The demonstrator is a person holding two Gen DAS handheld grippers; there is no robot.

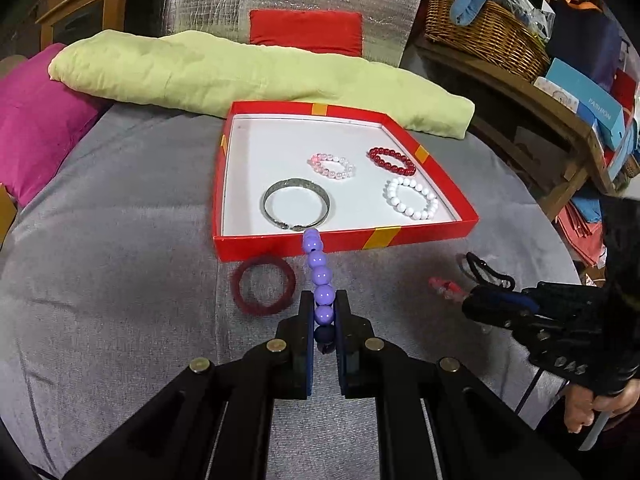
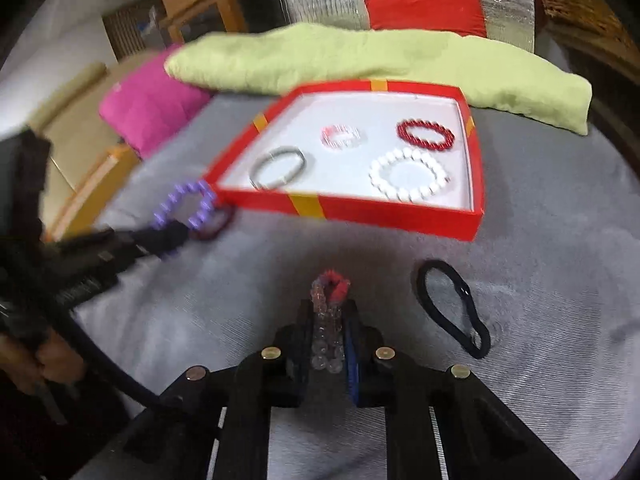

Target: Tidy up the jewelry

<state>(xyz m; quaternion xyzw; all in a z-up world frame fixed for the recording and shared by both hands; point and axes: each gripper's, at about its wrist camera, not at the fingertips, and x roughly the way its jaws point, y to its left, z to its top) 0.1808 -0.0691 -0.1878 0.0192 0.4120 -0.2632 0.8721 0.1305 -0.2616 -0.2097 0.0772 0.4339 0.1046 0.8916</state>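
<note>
My left gripper (image 1: 323, 300) is shut on a purple bead bracelet (image 1: 319, 276), held edge-on just in front of the red box's (image 1: 432, 233) near wall; the bracelet also shows in the right wrist view (image 2: 186, 204). My right gripper (image 2: 330, 308) is shut on a clear and pink bead bracelet (image 2: 329, 304) above the grey cloth. The box holds a silver bangle (image 1: 297, 205), a pink-white bracelet (image 1: 332, 165), a dark red bracelet (image 1: 392, 160) and a white bracelet (image 1: 411, 198). A dark red fuzzy ring (image 1: 263, 286) and a black hair tie (image 2: 454, 308) lie on the cloth.
A green cushion (image 1: 240, 72) lies behind the box, with a magenta cushion (image 1: 36, 120) to the left and a red cushion (image 1: 306, 32) at the back. A wooden shelf with a wicker basket (image 1: 484, 36) and boxes stands to the right.
</note>
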